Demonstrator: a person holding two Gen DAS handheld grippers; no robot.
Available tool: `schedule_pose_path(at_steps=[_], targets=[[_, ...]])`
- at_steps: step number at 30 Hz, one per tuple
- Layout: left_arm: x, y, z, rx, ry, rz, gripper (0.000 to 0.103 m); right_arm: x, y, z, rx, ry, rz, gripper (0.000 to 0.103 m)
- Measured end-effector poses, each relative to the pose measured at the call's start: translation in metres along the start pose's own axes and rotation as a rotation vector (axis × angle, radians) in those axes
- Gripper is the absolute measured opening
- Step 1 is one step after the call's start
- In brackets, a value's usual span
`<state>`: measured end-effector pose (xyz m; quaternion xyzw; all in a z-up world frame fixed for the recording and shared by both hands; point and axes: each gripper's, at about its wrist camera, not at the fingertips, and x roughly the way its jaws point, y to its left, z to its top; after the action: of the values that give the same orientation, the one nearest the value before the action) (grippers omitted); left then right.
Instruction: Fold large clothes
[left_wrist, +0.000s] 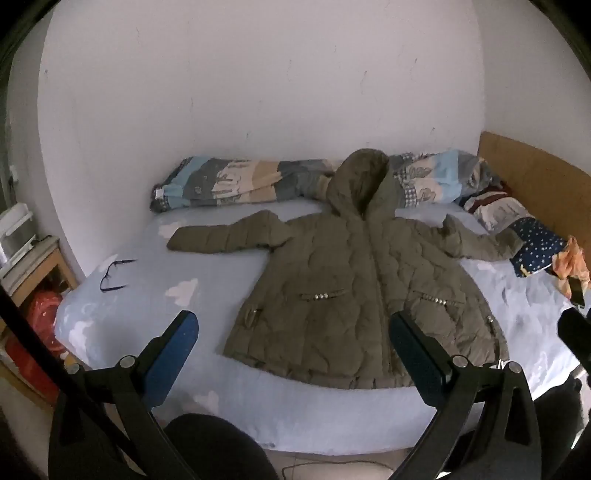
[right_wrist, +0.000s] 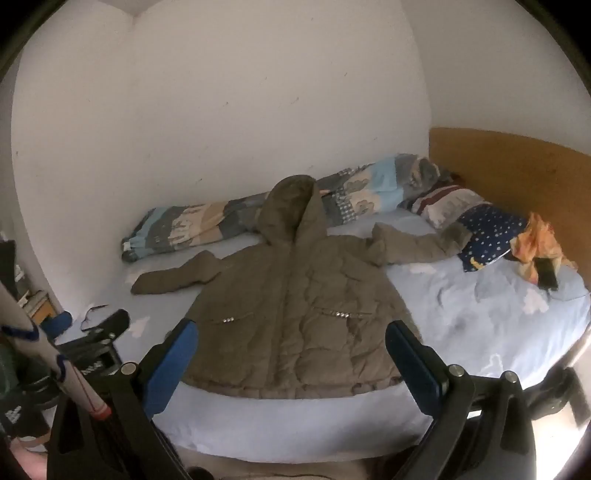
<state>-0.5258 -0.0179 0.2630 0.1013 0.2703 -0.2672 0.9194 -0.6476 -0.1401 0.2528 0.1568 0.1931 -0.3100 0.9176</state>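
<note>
An olive-green quilted hooded puffer jacket lies flat and face-up on the pale blue cloud-print bed sheet, both sleeves spread wide and hem toward the near edge, so the folding looks not yet begun. The left tool and right tool both hover released and empty above the hem. The next move probably calls for reaching out to a sleeve and bringing it across the chest.
</note>
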Motion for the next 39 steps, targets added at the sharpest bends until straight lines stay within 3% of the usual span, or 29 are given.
schedule_pose_path(at_steps=[3, 9, 20, 24, 39], targets=[[0.006, -0.004, 0.0, 0.0, 0.015, -0.003, 0.103, -0.001, 0.003, -0.016, -0.005, -0.001, -0.002, 0.103], [0.019, -0.006, -0.004, 0.014, 0.039, 0.004, 0.103, 0.007, 0.002, 0.005, 0.032, 0.052, -0.015, 0.103], [0.034, -0.001, -0.012, 0.011, 0.069, -0.002, 0.103, 0.015, 0.004, 0.002, -0.022, 0.068, -0.023, 0.103], [0.036, -0.003, -0.012, 0.016, 0.072, -0.001, 0.103, 0.02, 0.003, -0.004, -0.045, 0.023, -0.001, 0.103], [0.038, -0.003, -0.018, 0.026, 0.074, 0.002, 0.103, 0.022, 0.002, -0.009, -0.041, 0.015, 0.009, 0.103]])
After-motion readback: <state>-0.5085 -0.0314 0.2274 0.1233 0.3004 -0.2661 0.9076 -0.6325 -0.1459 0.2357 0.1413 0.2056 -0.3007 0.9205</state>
